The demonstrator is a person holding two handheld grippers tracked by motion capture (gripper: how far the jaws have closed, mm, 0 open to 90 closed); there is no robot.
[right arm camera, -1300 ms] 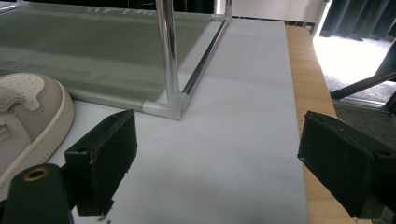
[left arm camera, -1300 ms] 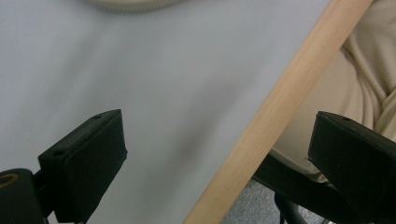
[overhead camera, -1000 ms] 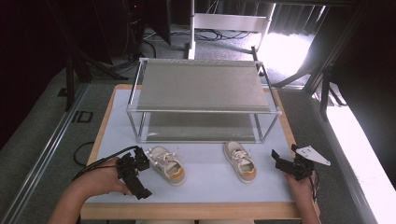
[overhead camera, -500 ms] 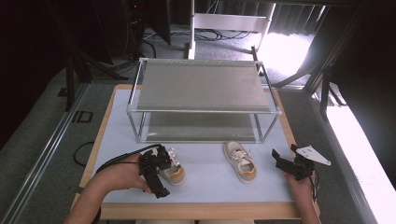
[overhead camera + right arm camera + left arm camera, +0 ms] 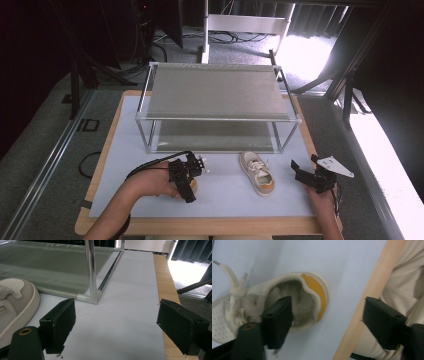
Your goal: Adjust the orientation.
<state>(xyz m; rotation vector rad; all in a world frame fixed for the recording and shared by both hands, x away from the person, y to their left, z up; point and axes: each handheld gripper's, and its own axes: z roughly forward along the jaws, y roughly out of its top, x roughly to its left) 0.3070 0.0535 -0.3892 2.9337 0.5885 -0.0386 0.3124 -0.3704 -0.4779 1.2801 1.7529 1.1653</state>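
Two small white shoes with orange heels lie on the pale mat in front of a metal rack. In the high view my left gripper point(image 5: 192, 172) hovers over the left shoe point(image 5: 193, 188) and hides most of it. In the left gripper view one jaw sits inside the opening of the left shoe point(image 5: 312, 290), while the other stands well outside the heel, over the table's wooden edge. The left gripper point(image 5: 327, 307) has just been closing, with the heel between the jaws but not pinched. The right shoe point(image 5: 257, 172) lies free. To its right my right gripper point(image 5: 304, 167) stands open and empty.
The two-shelf metal rack point(image 5: 215, 90) stands at the back of the mat, its corner post point(image 5: 91, 270) close ahead of the right gripper point(image 5: 115, 312). The right shoe's toe point(image 5: 15, 300) lies left of that gripper. The wooden table edge point(image 5: 362, 302) runs just beside the left shoe's heel.
My left hand has moved right, from beside the left shoe to over it, and its jaws have narrowed around the heel. The right gripper and the right shoe have stayed put.
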